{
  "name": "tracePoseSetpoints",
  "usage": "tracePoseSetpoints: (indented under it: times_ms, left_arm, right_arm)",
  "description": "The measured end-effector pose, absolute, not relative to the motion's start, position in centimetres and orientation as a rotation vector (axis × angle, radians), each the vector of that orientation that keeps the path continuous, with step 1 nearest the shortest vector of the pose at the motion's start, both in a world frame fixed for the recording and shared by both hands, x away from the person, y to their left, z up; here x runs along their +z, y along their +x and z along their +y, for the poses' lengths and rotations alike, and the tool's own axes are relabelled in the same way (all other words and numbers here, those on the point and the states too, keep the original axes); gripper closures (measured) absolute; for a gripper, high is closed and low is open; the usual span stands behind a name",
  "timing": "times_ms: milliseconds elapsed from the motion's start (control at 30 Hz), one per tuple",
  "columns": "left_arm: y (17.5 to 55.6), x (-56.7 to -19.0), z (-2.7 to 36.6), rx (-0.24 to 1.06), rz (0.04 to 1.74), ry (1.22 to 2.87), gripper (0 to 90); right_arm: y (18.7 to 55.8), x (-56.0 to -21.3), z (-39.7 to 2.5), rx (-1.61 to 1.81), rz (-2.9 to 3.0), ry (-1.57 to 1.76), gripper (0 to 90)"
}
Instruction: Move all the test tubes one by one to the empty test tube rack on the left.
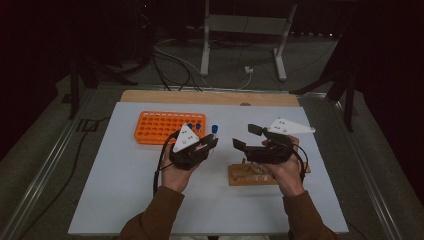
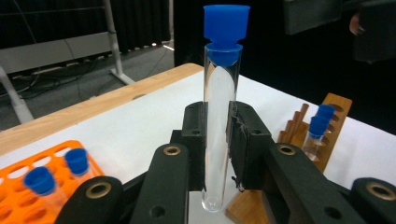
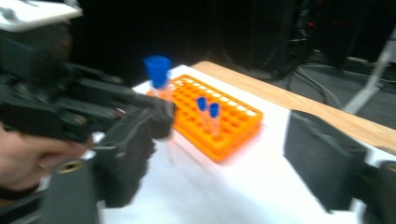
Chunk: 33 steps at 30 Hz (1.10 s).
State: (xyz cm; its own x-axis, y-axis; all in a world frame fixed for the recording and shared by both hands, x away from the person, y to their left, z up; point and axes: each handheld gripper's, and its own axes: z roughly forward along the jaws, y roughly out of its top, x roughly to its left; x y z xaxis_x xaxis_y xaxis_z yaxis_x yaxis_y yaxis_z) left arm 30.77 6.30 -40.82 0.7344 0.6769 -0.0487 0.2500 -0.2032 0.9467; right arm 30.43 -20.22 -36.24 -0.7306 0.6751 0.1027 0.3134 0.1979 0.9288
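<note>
A clear glass tube (image 2: 219,126) with a blue cap (image 2: 226,29) is held upright between the two black jaws of the left gripper (image 2: 219,140). The jaws are pressed tight on the sides of the tube, about halfway up it. The round bottom of the tube hangs below the jaws, above the white table (image 2: 140,126). In the high view, the left gripper (image 1: 209,143) is seen over the middle of the table, with the blue cap (image 1: 214,129) sticking up at its tip.

The right gripper (image 1: 245,137) is held just beside it, to the right. Its jaws are spread wide apart and nothing is held in them.

An orange rack (image 1: 167,127) with many holes is set on the table behind the left gripper. Two more tubes with blue caps (image 3: 208,108) are stood in it, side by side.

A wooden rack (image 1: 245,175) is placed under the right hand (image 1: 285,167). In the left gripper view, two capped tubes (image 2: 320,122) are seen standing in the wooden rack (image 2: 336,121).
</note>
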Motion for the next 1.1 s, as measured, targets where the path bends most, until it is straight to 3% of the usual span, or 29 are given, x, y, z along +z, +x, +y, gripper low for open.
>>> tracePoseSetpoints:
  times_ms: [133,433,1100]
  left_arm:
    - [30.9,-40.7,7.0,0.469,0.745,1.772,78.3]
    - [31.6,-40.4,8.8,0.482,0.782,1.743,78.3]
    - [33.2,-40.6,11.4,0.553,0.847,1.716,78.3]
  right_arm:
    - [30.4,-36.8,-21.5,1.507,2.118,0.966,11.3]
    - [30.0,-37.8,-24.4,1.495,2.088,1.003,2.0]
    - [29.0,-39.5,-29.6,1.444,1.988,1.107,0.2]
